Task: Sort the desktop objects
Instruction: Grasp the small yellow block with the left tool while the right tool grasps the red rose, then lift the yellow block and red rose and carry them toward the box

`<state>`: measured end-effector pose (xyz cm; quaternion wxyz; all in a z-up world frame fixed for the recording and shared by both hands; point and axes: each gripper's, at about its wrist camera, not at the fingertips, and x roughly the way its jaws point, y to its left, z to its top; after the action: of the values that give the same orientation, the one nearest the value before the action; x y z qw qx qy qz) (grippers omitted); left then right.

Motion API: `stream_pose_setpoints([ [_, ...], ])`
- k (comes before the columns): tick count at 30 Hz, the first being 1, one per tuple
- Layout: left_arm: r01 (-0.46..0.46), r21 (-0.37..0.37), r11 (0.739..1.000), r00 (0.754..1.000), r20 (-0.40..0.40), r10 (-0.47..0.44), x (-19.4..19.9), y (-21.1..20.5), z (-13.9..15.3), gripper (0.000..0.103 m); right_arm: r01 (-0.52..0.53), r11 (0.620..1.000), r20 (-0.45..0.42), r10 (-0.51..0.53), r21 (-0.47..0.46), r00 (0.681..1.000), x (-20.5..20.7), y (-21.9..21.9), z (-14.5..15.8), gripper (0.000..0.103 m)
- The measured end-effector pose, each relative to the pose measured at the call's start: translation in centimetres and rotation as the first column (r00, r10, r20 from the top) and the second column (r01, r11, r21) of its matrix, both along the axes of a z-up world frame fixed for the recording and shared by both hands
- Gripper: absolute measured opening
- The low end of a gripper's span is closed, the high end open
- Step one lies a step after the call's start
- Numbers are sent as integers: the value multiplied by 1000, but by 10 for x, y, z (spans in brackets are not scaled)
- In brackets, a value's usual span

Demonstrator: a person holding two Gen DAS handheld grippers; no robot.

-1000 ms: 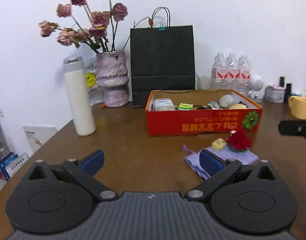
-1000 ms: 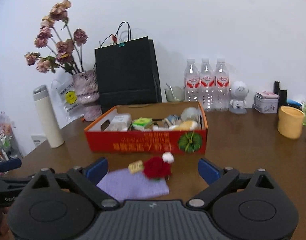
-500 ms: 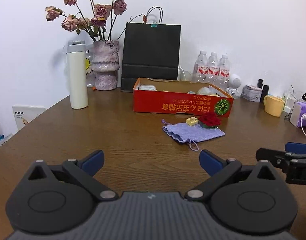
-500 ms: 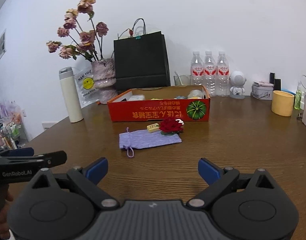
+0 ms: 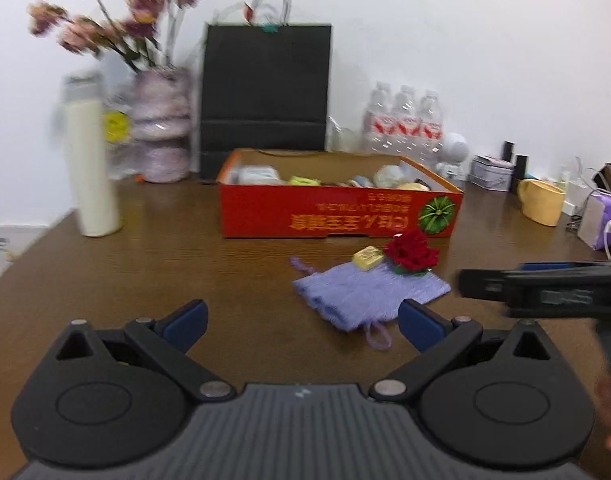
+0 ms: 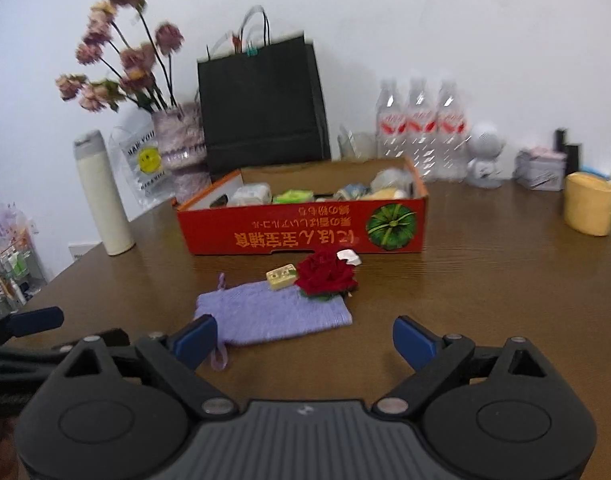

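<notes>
1. The left gripper (image 5: 301,320) is hanging spread and empty over the brown wooden table (image 5: 165,272), near the flat lilac knitted drawstring pouch (image 5: 369,294).
2. The right gripper (image 6: 305,334) has just been narrowing its jaws, though they are staying wide with nothing between them.
3. A red fabric rose (image 6: 325,274) and a small yellow tile (image 6: 281,276) are lying on the pouch's far edge, just before the open red cardboard box (image 6: 305,232), likely awaiting sorting.
4. Bare table is lying open on both sides.

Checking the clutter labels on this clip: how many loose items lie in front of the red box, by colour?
Purple: 1, drawstring pouch
Red: 1, rose
Yellow: 1, small tile block
White: 1, small piece by the rose
Total: 4
</notes>
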<state>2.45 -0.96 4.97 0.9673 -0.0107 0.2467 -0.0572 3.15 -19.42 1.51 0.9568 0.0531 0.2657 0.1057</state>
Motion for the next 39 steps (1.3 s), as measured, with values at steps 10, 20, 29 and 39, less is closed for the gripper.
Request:
stream_pose_setpoints([
  [10, 260, 46, 964, 965, -37, -259, 99, -19, -8, 93, -49, 998, -131, 44, -34, 990, 133, 5, -28, 60],
  [20, 362, 57, 930, 921, -176, -347, 177, -44, -32, 55, -39, 989, -82, 51, 146, 995, 128, -41, -13, 40],
  [29, 356, 14, 934, 924, -152, -350, 175, -44, -23, 2, -36, 981, -93, 55, 190, 994, 119, -56, -18, 40],
  [39, 358, 92, 929, 920, -203, -334, 180, -56, -31, 22, -58, 976, -57, 72, 208, 996, 89, -54, -5, 40],
])
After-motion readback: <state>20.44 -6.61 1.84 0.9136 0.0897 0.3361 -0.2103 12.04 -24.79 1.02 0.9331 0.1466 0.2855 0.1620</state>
